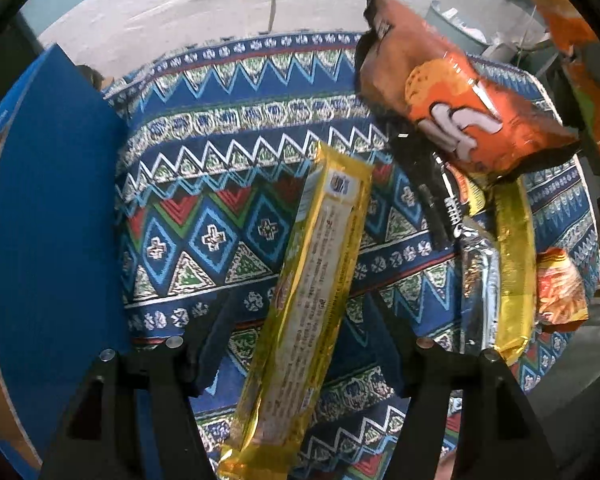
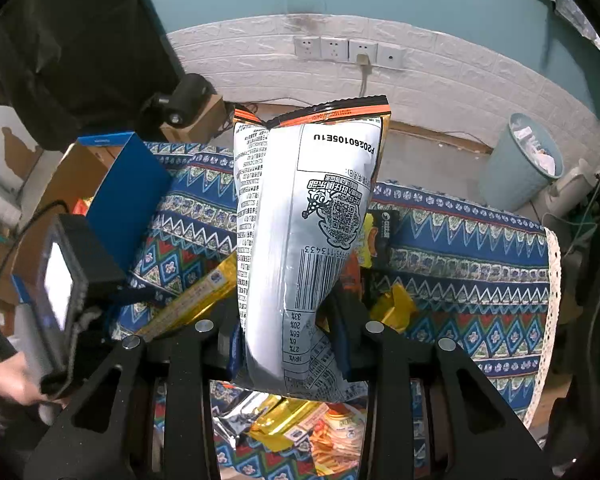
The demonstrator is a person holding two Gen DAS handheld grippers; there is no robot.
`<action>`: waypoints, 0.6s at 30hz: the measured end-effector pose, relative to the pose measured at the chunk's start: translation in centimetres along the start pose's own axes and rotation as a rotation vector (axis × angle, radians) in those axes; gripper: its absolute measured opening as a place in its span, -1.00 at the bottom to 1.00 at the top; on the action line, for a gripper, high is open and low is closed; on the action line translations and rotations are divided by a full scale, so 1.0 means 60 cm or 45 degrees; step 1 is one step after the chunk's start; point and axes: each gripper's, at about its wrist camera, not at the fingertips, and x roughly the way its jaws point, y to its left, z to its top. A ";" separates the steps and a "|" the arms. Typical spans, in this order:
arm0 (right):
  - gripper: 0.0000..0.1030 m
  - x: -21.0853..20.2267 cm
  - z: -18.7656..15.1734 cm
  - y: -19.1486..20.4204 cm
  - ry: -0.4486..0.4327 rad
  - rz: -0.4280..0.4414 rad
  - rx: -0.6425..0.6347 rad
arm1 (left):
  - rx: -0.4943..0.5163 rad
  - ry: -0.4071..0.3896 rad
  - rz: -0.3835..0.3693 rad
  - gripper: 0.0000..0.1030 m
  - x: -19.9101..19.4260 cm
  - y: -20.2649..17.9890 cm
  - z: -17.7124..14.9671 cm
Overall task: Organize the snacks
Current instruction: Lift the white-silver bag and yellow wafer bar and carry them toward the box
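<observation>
A long gold biscuit packet (image 1: pixel 320 264) stretches over the patterned tablecloth (image 1: pixel 220 140), running lengthwise between the fingers of my left gripper (image 1: pixel 298 308). That gripper is open, with a gap on each side of the packet. My right gripper (image 2: pixel 288 320) is shut on the lower end of a chip bag (image 2: pixel 300 208), held upright above the table with its silver printed back to the camera. The left wrist view shows the bag's orange front (image 1: pixel 452 104) at upper right. The gold packet (image 2: pixel 196 300) also shows left of the bag.
A cardboard box with a blue flap (image 1: pixel 52 220) stands at the table's left edge. Several more snack packets, black (image 1: pixel 432 200), silver (image 1: pixel 480 280), gold (image 1: pixel 512 264) and orange (image 1: pixel 560 288), lie at the right. A pale bin (image 2: pixel 524 164) stands beyond the table.
</observation>
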 end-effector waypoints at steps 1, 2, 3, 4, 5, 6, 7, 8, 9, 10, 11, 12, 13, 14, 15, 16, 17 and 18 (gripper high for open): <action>-0.36 0.000 0.000 -0.001 0.001 0.001 0.001 | 0.002 0.004 0.005 0.28 0.006 0.000 0.000; -0.36 0.001 -0.001 -0.001 0.002 0.002 0.002 | 0.004 0.009 0.007 0.27 0.011 0.001 0.002; -0.36 0.001 -0.001 -0.002 0.002 0.004 0.004 | 0.008 0.013 0.005 0.20 0.016 0.001 0.001; -0.36 0.001 -0.001 -0.002 0.003 0.005 0.006 | 0.014 0.018 0.006 0.11 0.021 0.000 0.001; -0.36 0.002 -0.001 -0.002 0.002 0.007 0.007 | 0.027 0.002 0.016 0.10 0.021 -0.002 0.001; -0.36 0.002 -0.001 -0.002 0.002 0.007 0.008 | 0.047 -0.005 0.028 -0.02 0.023 -0.006 0.001; -0.36 0.002 0.000 -0.002 0.002 0.008 0.009 | 0.062 -0.011 0.041 -0.12 0.024 -0.008 0.000; -0.36 0.002 0.000 -0.001 0.001 0.009 0.009 | 0.083 -0.017 0.040 -0.22 0.025 -0.011 -0.001; -0.36 0.001 0.001 0.000 0.001 0.010 0.009 | 0.095 -0.009 0.032 -0.33 0.028 -0.016 -0.003; -0.36 0.001 0.001 0.001 0.001 0.010 0.008 | 0.104 -0.019 0.041 -0.37 0.027 -0.021 -0.005; -0.36 0.001 0.001 0.002 0.001 0.010 0.008 | 0.114 -0.028 0.052 -0.39 0.026 -0.023 -0.006; -0.36 0.001 0.001 0.003 0.001 0.009 0.007 | 0.124 -0.037 0.063 -0.43 0.024 -0.025 -0.007; -0.36 0.001 0.002 0.005 0.001 0.010 0.005 | 0.126 -0.046 0.073 -0.45 0.021 -0.027 -0.007; -0.36 0.001 0.002 0.007 0.000 0.011 0.003 | 0.122 -0.057 0.082 -0.45 0.017 -0.026 -0.008; -0.36 0.001 0.004 0.008 -0.002 0.011 0.002 | 0.116 -0.067 0.087 -0.45 0.010 -0.028 -0.007; -0.36 0.000 0.005 0.011 -0.004 0.013 0.000 | 0.110 -0.078 0.089 -0.45 -0.005 -0.040 -0.006; -0.36 -0.001 0.006 0.013 -0.006 0.014 -0.003 | 0.105 -0.091 0.090 -0.45 -0.014 -0.039 -0.007; -0.36 -0.002 0.008 0.016 -0.009 0.016 -0.006 | 0.102 -0.112 0.095 -0.45 -0.025 -0.039 -0.007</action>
